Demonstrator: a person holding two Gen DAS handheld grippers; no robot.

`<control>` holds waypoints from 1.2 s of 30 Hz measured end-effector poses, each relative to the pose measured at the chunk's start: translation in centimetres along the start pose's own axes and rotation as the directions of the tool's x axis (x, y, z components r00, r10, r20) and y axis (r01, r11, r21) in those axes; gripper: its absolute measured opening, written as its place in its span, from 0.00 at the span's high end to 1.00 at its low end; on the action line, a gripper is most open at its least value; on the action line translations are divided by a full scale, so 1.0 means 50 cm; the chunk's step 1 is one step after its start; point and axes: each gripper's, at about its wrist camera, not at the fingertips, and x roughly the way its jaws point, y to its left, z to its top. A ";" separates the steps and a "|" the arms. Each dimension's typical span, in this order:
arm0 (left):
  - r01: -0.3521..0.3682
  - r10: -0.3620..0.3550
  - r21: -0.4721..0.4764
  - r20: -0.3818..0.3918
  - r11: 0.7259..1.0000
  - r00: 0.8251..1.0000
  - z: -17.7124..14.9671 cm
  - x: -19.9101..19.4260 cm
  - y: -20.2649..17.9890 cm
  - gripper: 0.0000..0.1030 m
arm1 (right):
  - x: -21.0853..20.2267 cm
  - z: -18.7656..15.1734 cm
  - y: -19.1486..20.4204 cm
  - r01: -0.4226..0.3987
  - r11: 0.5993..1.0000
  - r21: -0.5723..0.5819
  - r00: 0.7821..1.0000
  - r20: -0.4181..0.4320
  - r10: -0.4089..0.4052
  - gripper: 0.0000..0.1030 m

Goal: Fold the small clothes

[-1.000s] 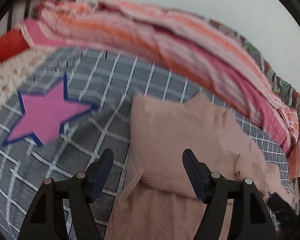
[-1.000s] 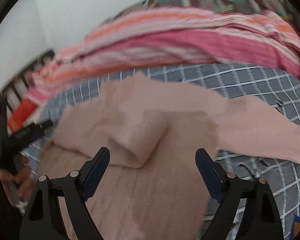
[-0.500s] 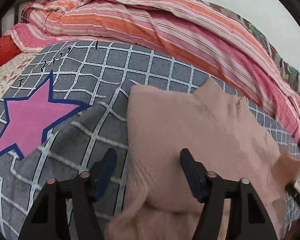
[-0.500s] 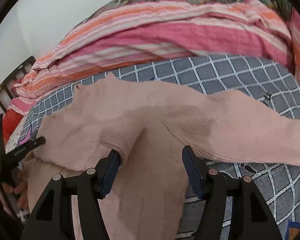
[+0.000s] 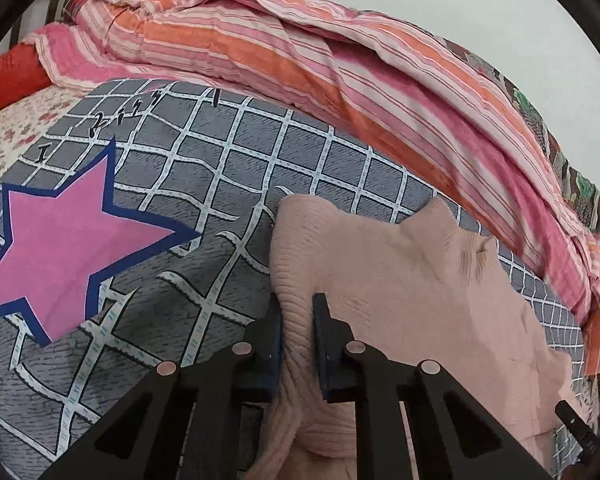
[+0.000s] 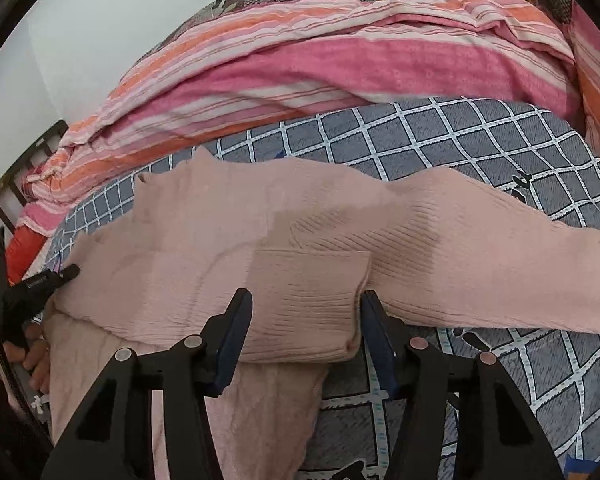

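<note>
A pale pink ribbed knit top point(image 5: 404, 292) lies spread on the grey checked bedsheet point(image 5: 236, 168). My left gripper point(image 5: 298, 312) is shut on the top's left edge, pinching a ridge of fabric. In the right wrist view the same pink top point(image 6: 260, 240) lies with a folded-over sleeve end between the fingers of my right gripper point(image 6: 304, 312), which is open and straddles it. A long sleeve point(image 6: 500, 264) stretches to the right. The left gripper point(image 6: 40, 280) shows at the top's far left edge.
A pink and orange striped blanket point(image 5: 340, 72) is bunched along the far side of the bed. A pink star with a blue border point(image 5: 60, 240) is printed on the sheet at left. A red pillow point(image 5: 8, 80) and dark headboard bars sit at the far left.
My left gripper has closed onto the top's left edge. My right gripper has moved lower and forward, and its jaws now sit around the folded sleeve end.
</note>
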 end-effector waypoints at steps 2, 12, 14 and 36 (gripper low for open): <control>-0.025 0.025 -0.008 0.029 1.000 0.999 0.001 -0.009 0.003 0.88 | 0.000 -0.001 0.001 -0.003 1.000 -0.005 1.000 -0.001 0.003 0.48; -0.017 0.015 0.045 0.043 0.999 0.999 0.000 -0.042 0.001 0.89 | -0.006 0.002 -0.008 0.018 1.000 0.011 0.998 0.055 -0.018 0.95; -0.015 0.010 0.077 0.066 0.997 0.998 -0.003 -0.061 -0.013 0.89 | 0.002 0.000 -0.003 0.024 1.000 -0.003 0.999 0.034 -0.024 0.95; -0.030 0.046 0.294 -0.048 0.955 0.998 -0.073 -0.012 -0.117 0.43 | -0.225 -0.046 -0.278 0.329 0.928 0.173 0.934 0.083 -0.347 0.45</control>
